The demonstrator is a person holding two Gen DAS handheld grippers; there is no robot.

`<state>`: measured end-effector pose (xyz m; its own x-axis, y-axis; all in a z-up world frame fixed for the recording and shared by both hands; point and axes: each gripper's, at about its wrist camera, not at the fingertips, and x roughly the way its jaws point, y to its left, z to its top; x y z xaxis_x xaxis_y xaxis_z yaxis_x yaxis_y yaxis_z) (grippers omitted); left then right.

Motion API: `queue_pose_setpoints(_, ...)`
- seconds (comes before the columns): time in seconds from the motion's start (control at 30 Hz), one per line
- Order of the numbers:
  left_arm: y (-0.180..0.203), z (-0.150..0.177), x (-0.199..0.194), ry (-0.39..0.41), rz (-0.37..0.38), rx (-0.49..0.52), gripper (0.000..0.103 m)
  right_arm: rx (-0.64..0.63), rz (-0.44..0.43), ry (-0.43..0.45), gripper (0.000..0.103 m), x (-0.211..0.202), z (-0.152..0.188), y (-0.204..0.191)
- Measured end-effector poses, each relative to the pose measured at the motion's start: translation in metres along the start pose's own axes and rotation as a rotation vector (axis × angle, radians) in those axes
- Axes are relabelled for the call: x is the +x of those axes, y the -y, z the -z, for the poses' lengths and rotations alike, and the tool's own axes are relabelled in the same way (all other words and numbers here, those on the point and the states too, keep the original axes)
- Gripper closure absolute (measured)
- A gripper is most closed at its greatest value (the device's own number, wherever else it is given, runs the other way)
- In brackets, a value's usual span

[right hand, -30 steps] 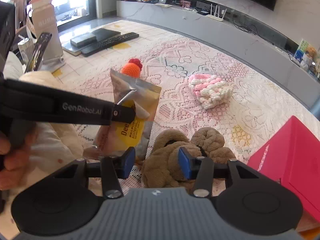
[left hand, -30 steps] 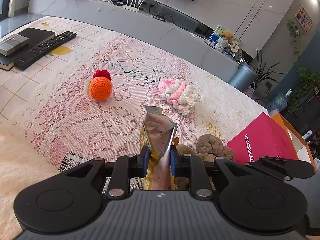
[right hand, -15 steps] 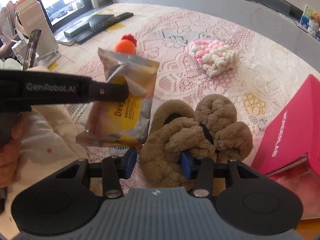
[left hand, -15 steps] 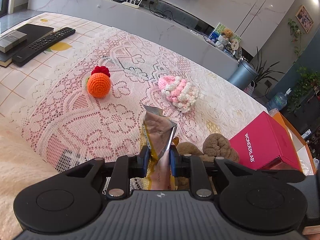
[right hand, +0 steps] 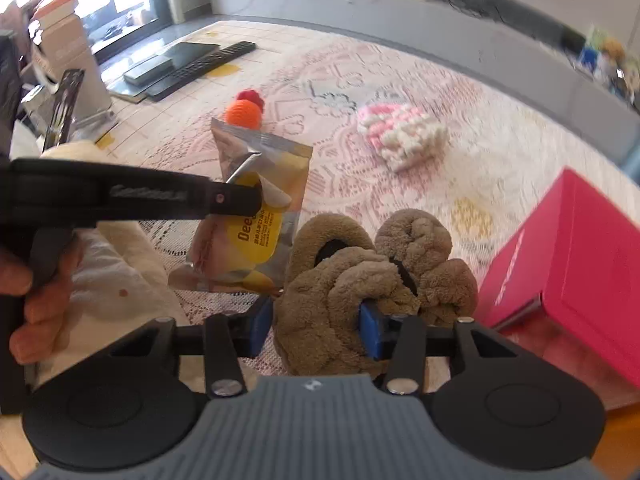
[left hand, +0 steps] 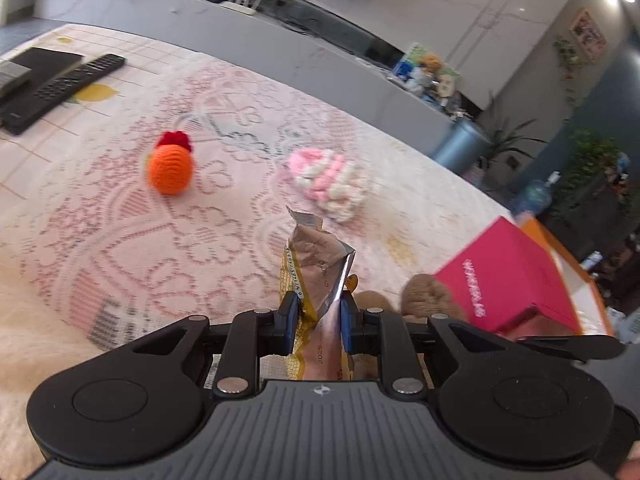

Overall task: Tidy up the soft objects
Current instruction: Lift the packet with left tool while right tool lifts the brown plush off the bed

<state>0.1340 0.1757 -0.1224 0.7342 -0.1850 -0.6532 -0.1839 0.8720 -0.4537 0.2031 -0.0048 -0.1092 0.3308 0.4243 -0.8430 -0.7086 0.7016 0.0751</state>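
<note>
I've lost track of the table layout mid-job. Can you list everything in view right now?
foil snack pouch: one, silver and yellow, held up in left gripper
fleece plush: one, brown, near edge, between right gripper's pads
crochet ball: one, orange with red top, mid table
knitted piece: one, pink and white, mid table
box: one, magenta, right edge
remote control: one, black, far left
lace tablecloth: one, pink-white
left gripper: shut on pouch
right gripper: just been closing, pads pressing plush

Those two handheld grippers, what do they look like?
Each gripper, left and right, has a ribbed grey body, two round black discs, black linkage arms with silver pins, and blue pads on its jaws. White lettering, blurred, runs along the left one's black side.
</note>
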Motion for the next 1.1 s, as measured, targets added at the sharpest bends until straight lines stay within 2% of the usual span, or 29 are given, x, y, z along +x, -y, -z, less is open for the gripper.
queue_pose_setpoints(0.1,0.006,0.003,0.000,-0.014,0.000,0.019,0.079,0.037,0.001,0.003,0.066,-0.004,0.006,0.004)
queue_pose_setpoints(0.17,0.009,0.006,-0.003,-0.021,0.035,0.006,0.079,0.051,-0.003,0.002,0.066,-0.006,0.011,0.005)
queue_pose_setpoints(0.23,0.010,0.010,-0.009,-0.003,0.068,-0.019,0.079,0.060,0.000,0.009,0.063,-0.009,0.019,0.004)
queue_pose_setpoints(0.3,0.014,0.014,-0.016,0.021,0.079,-0.028,0.079,0.060,0.002,0.020,0.055,-0.012,0.028,0.002)
queue_pose_setpoints(0.47,0.020,0.019,-0.022,0.026,0.074,-0.013,0.079,0.081,0.023,0.065,0.054,-0.021,0.039,0.000)
queue_pose_setpoints(0.53,0.026,0.022,-0.023,0.027,0.062,0.018,0.079,0.083,0.042,0.103,0.049,-0.033,0.041,-0.001)
queue_pose_setpoints(0.6,0.032,0.024,-0.022,0.029,0.031,0.054,0.080,0.057,0.081,0.150,0.028,-0.046,0.044,-0.003)
queue_pose_setpoints(0.63,0.033,0.024,-0.021,0.028,0.027,0.059,0.079,0.045,0.097,0.166,0.027,-0.051,0.045,-0.003)
queue_pose_setpoints(0.67,0.033,0.025,-0.021,0.027,0.027,0.059,0.080,0.041,0.103,0.177,0.029,-0.055,0.045,-0.002)
queue_pose_setpoints(0.73,0.033,0.026,-0.021,0.027,0.017,0.058,0.080,0.075,0.083,0.192,0.040,-0.060,0.044,0.007)
queue_pose_setpoints(0.8,0.034,0.026,-0.021,0.026,0.004,0.060,0.080,0.129,0.059,0.183,0.067,-0.057,0.041,0.017)
queue_pose_setpoints(0.83,0.034,0.026,-0.021,0.027,-0.002,0.064,0.080,0.145,0.059,0.182,0.074,-0.055,0.039,0.020)
queue_pose_setpoints(0.87,0.035,0.027,-0.021,0.027,-0.006,0.069,0.080,0.153,0.058,0.183,0.087,-0.052,0.038,0.023)
queue_pose_setpoints(0.9,0.036,0.027,-0.021,0.027,-0.011,0.074,0.080,0.158,0.055,0.184,0.092,-0.049,0.036,0.024)
queue_pose_setpoints(1.03,0.036,0.027,-0.018,0.018,-0.013,0.083,0.083,0.155,0.014,0.161,0.102,-0.032,0.033,0.024)
queue_pose_setpoints(1.1,0.036,0.027,-0.016,0.011,-0.009,0.084,0.083,0.157,-0.001,0.140,0.103,-0.023,0.035,0.022)
